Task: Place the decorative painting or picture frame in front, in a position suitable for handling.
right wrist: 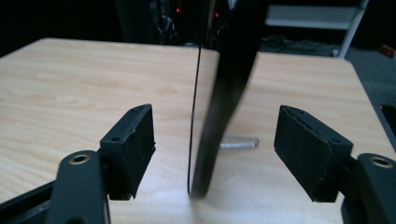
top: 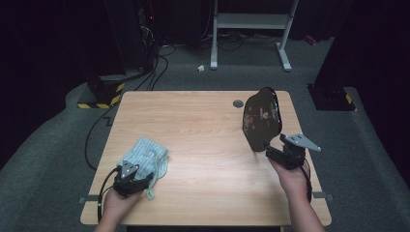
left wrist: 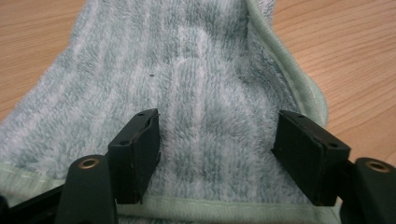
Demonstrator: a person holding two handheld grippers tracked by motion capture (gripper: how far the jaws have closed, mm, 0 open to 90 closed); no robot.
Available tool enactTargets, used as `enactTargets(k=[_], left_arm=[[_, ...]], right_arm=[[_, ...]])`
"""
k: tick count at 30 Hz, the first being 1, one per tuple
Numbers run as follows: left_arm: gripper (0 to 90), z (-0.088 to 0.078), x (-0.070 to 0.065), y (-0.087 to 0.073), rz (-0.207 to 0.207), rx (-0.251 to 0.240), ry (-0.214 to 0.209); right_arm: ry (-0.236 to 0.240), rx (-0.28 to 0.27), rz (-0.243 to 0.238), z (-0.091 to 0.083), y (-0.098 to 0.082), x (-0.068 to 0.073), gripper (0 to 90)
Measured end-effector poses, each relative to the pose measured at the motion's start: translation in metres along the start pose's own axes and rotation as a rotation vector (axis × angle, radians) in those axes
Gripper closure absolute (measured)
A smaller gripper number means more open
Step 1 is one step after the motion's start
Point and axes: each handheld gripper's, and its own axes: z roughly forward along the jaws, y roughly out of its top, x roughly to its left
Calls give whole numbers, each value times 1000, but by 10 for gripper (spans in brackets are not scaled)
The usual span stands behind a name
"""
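Observation:
A pale green striped towel (top: pixel 145 152) lies crumpled on the wooden table (top: pixel 203 130) at the near left. My left gripper (top: pixel 139 171) hangs over its near edge with jaws open; in the left gripper view the towel (left wrist: pixel 205 84) spreads beneath the left gripper (left wrist: pixel 217 135) and neither pad presses on it. At the right a dark lacquered plate (top: pixel 262 118) with a flower pattern stands on its edge. My right gripper (top: pixel 273 151) is at its near lower rim. In the right gripper view the plate (right wrist: pixel 233 70) appears edge-on between the open jaws of the right gripper (right wrist: pixel 215 144), with gaps on both sides.
A round cable hole (top: pixel 238 103) sits near the table's far edge, just left of the plate. Beyond the table stand a white desk frame (top: pixel 251 29) and a black stand with a yellow-striped base (top: pixel 99 94). A cable (top: pixel 89 145) runs along the floor at the left.

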Motion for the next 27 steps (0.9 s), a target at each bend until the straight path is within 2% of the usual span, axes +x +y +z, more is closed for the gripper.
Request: enactTargets(k=[3,6,9,11,12,16,22,24,27], left_arm=[[313,0,0,0,0,0,-1],[313,0,0,0,0,0,-2],[313,0,0,0,-1,0,-3],[312,0,0,0,-2,0,-3],[312,0,0,0,-1,0,-4],[312,0,0,0,0,0,-4],[312,0,0,0,-1,0,-4],[313,0,0,0,0,0,-4],[313,0,0,0,0,0,-2]], right_arm=[[-6,-29,-12,1,10,3,280],[-14,-51,0,4,18,6,304],[-12,-27,-6,13,24,8,326],[-28,-7,-7,20,26,8,365],[-40,-4,0,22,26,8,392],[-28,-17,7,28,26,3,504],[3,2,35,36,27,-5,526],[-4,-7,17,37,30,-2,551],[-3,-4,16,38,33,-1,578]])
